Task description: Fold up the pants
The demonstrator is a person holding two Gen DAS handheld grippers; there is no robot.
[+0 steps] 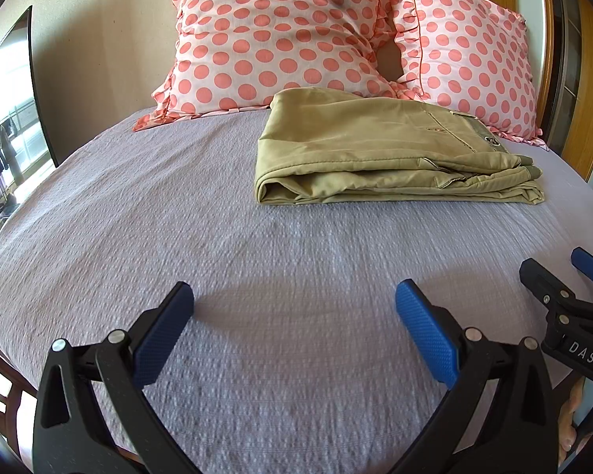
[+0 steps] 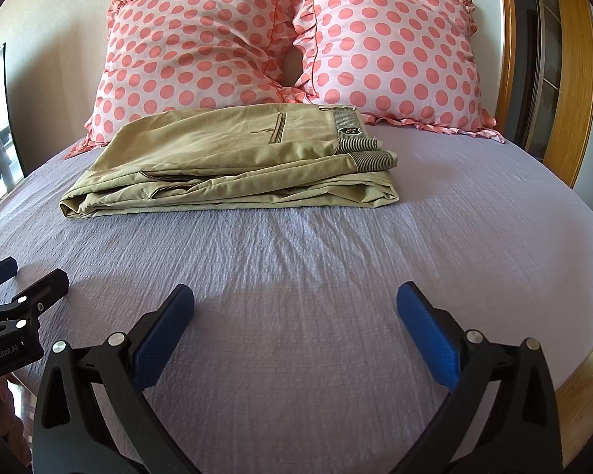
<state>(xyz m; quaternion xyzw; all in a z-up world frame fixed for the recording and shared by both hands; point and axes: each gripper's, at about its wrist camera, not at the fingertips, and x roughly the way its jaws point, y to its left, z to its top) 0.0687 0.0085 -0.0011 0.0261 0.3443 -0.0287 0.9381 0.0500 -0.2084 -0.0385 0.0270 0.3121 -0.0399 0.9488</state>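
khaki pants (image 1: 379,146), folded in a flat stack, on the lavender bedspread (image 1: 178,237) toward the head edge of the bed, touching two pink polka-dot pillows (image 2: 280,39). left gripper (image 1: 294,312) and right gripper (image 2: 295,312): both released, jaws spread wide, holding nothing, over the foot edge, well apart from the pants.

I see a bed (image 2: 474,213) with a lavender textured cover; folded khaki pants (image 2: 233,158) lie on it, and two polka-dot pillows (image 2: 391,43) stand behind, possibly touching the pants' far edge.
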